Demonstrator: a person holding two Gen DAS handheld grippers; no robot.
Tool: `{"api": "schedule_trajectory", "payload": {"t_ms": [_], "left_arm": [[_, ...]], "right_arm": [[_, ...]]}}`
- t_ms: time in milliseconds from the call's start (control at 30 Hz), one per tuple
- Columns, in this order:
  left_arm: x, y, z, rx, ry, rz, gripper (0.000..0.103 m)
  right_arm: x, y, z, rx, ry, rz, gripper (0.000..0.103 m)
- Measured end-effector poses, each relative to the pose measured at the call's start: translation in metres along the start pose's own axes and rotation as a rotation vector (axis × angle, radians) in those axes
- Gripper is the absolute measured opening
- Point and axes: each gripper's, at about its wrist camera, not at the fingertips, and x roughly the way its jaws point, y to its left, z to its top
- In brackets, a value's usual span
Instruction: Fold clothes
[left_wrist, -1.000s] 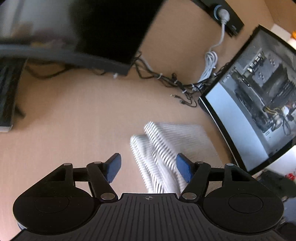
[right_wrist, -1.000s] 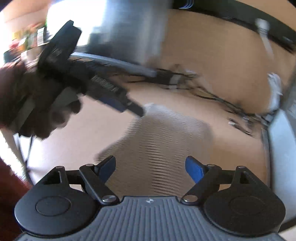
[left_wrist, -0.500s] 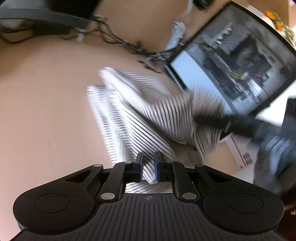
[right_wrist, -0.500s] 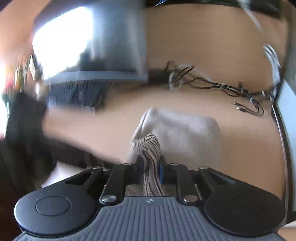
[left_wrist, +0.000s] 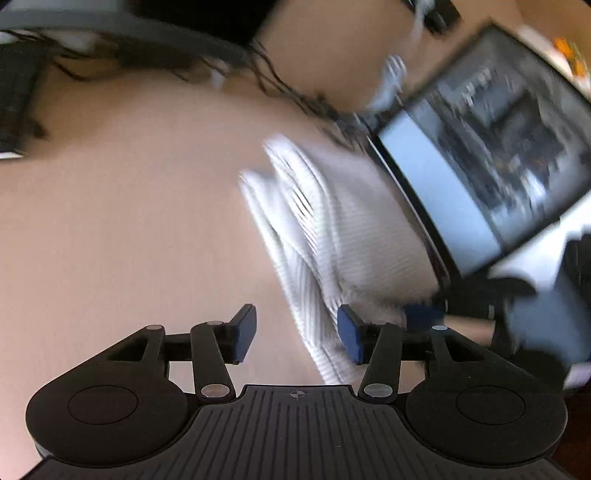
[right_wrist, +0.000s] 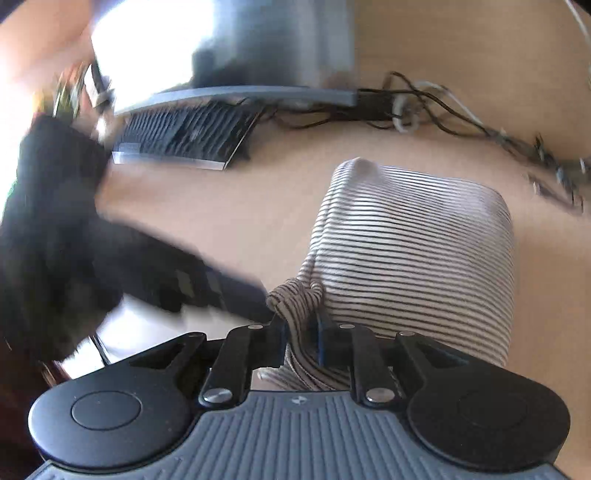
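Pale wood made up the desk (left_wrist: 129, 221), and on it lay the striped shirt (right_wrist: 413, 251), white with thin dark lines, folded into a rounded bundle toward the right side of the surface.

In the left wrist view, much blurred, a keyboard (left_wrist: 14, 107) sat at the far left edge and a tangle of cables (left_wrist: 288, 92) ran along the back. The left claw (left_wrist: 297, 334) stood wide open, its blue pads well apart and holding nothing; a narrow fold of the shirt (left_wrist: 332, 240) ran down between the pads, nearer the right pad, but whether it touched that pad could not be told. Just beside the shirt on the right stood a monitor (left_wrist: 491, 155), tilted in the frame, with a picture on its screen. The right claw (left_wrist: 424, 314) showed dimly at the shirt's near right corner.

In the right wrist view, the blurred dark shape of the left claw (right_wrist: 221, 291) reached in from the left, its tip just beside the bunched cloth. Behind it were the keyboard (right_wrist: 184, 133) and a second monitor (right_wrist: 229, 48) above it. The right claw (right_wrist: 301, 341) was closed nearly all the way, pinching a gathered knot of the shirt's near edge between its pads. Cables (right_wrist: 480, 125) trailed along the desk (right_wrist: 229, 206) at the back right.

No containers appeared in either view.
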Motion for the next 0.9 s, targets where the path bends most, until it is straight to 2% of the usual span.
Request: {"api": "schedule_trajectory", "payload": {"t_ms": [100, 200, 333, 433, 500, 567, 633, 733, 800, 900], "left_arm": [[-0.017, -0.003, 0.017, -0.021, -0.079, -0.029, 0.053], [-0.015, -0.024, 0.035, 0.016, -0.124, -0.092, 0.052], [0.023, -0.048, 0.052, 0.085, -0.065, -0.154, 0.05], [0.058, -0.047, 0.055, 0.109, 0.012, -0.077, 0.044], [0.068, -0.037, 0.056, 0.083, 0.031, -0.049, 0.033], [0.066, -0.029, 0.054, 0.05, 0.033, -0.064, 0.032], [0.063, -0.024, 0.051, 0.053, 0.037, -0.054, 0.032], [0.06, -0.021, 0.043, 0.059, 0.042, -0.036, 0.032], [0.06, -0.02, 0.04, 0.049, 0.037, -0.03, 0.032], [0.061, -0.026, 0.04, 0.067, 0.033, -0.01, 0.032]], "right_arm": [[0.005, 0.023, -0.001, -0.146, 0.008, -0.061, 0.02], [0.009, 0.032, -0.002, -0.198, 0.015, -0.081, 0.021], [0.007, 0.032, -0.005, -0.218, 0.015, -0.085, 0.021], [0.0, 0.029, -0.006, -0.226, 0.012, -0.086, 0.021], [-0.007, 0.028, -0.008, -0.22, 0.007, -0.078, 0.021], [-0.019, 0.022, -0.007, -0.181, 0.002, -0.049, 0.026], [-0.035, 0.011, -0.003, -0.101, -0.036, -0.017, 0.042], [-0.05, -0.006, 0.004, -0.002, -0.113, -0.023, 0.064], [-0.043, -0.01, 0.004, 0.007, -0.11, -0.059, 0.066], [-0.007, -0.005, -0.002, -0.034, -0.013, -0.111, 0.069]]}}
